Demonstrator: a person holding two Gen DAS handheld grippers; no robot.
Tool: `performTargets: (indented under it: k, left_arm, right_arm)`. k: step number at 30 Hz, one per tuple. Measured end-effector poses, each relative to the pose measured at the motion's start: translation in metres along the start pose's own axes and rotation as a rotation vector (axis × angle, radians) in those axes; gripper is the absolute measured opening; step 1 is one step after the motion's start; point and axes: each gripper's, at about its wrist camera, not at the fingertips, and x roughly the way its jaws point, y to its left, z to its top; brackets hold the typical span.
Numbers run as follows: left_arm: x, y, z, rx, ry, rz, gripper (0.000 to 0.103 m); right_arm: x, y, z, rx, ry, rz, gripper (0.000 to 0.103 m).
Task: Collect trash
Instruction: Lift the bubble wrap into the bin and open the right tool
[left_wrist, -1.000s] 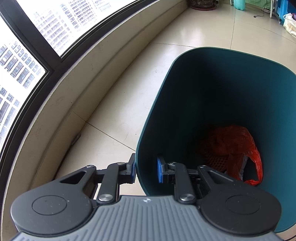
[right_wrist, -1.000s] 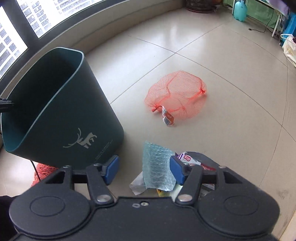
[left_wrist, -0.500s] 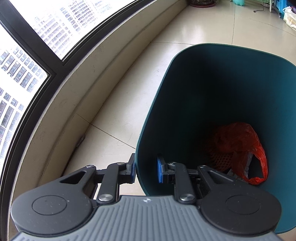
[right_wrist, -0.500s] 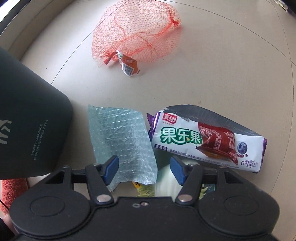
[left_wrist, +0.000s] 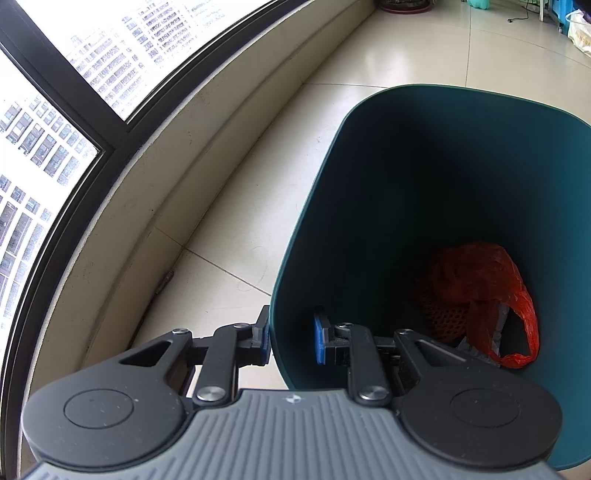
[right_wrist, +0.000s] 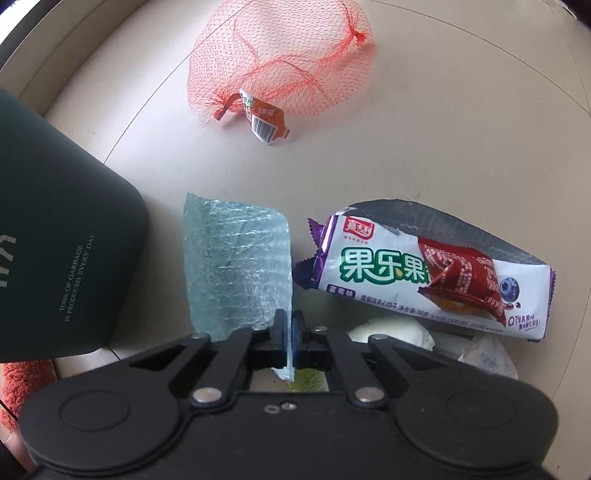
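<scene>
Right tool (right_wrist: 288, 341) lowered, now pinching crinkled pale-green bubble wrap (right_wrist: 236, 266), left tool (left_wrist: 291, 341) clamping bin rim (left_wrist: 295, 258).

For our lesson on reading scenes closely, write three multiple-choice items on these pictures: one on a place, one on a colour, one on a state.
1. Where does the red plastic bag lie?
A. inside the bin
B. on the window sill
C. under the snack wrapper

2. What colour is the net bag on the floor?
A. blue
B. orange-red
C. black

3. What is the right gripper doing?
A. standing wide open
B. pinching the bubble wrap
C. holding the snack wrapper

Key: 1 A, the bag sits at the bottom of the teal bin. 2 B, its mesh is orange-red. 3 B, its jaws are shut on an edge of the bubble wrap, while the snack wrapper lies free beside it.
</scene>
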Motion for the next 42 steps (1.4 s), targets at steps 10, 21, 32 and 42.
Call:
performTargets:
  k: [10, 21, 32, 42]
  left_arm:
    - [0.001, 0.003, -0.002, -0.003, -0.006, -0.004, 0.021]
    - [0.002, 0.010, 0.000, -0.023, -0.001, -0.027, 0.021]
    - [0.004, 0.021, -0.001, -0.039, -0.002, -0.053, 0.021]
    - [0.005, 0.023, -0.006, -0.043, -0.011, -0.058, 0.021]
  right_arm:
    - [-0.117, 0.034, 0.009, -0.117, -0.108, 0.012, 0.001]
    - [-0.254, 0.099, 0.034, -0.243, -0.259, 0.098, 0.001]
    - [-0.253, 0.187, 0.060, -0.372, -0.337, 0.143, 0.001]
    - [-0.163, 0.253, 0.059, -0.464, -0.206, 0.058, 0.001]
